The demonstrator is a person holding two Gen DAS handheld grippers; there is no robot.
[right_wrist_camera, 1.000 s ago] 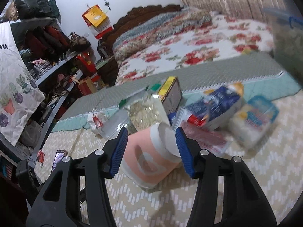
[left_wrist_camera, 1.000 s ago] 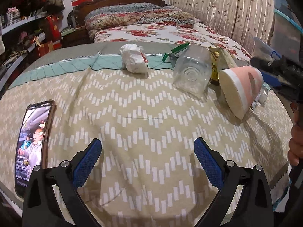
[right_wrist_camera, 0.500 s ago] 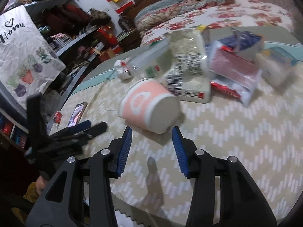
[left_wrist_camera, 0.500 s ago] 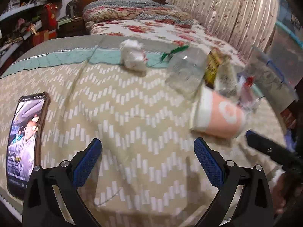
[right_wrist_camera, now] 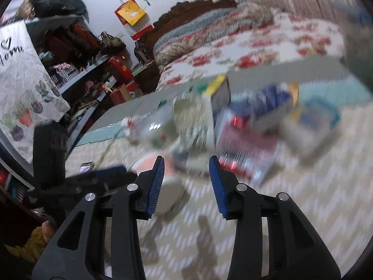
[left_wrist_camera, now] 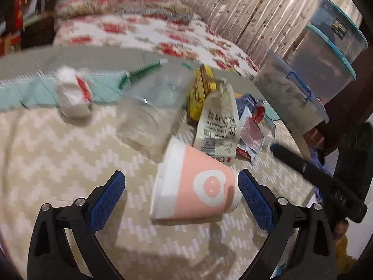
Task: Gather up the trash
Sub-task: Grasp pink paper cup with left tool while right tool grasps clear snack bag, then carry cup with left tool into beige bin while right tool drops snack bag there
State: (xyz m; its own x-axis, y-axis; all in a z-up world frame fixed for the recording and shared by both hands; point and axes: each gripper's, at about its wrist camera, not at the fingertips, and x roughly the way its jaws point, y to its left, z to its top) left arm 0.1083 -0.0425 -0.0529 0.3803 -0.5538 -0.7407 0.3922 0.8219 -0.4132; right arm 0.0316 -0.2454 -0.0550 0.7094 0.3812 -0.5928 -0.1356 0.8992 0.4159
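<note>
Jaws of left gripper [left_wrist_camera: 181,187] closing, not yet gripping the pink cup [left_wrist_camera: 194,186] lying sideways between them at 12 o'clock. Probably light, crushable paper: pinching mid-body is looking best. Right gripper [right_wrist_camera: 186,175] closing on nothing.

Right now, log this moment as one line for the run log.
phase: reaching | left tool: jaws closing around pink cup, not gripping | right tool: closing, empty | cup: on its side on bedspread
</note>
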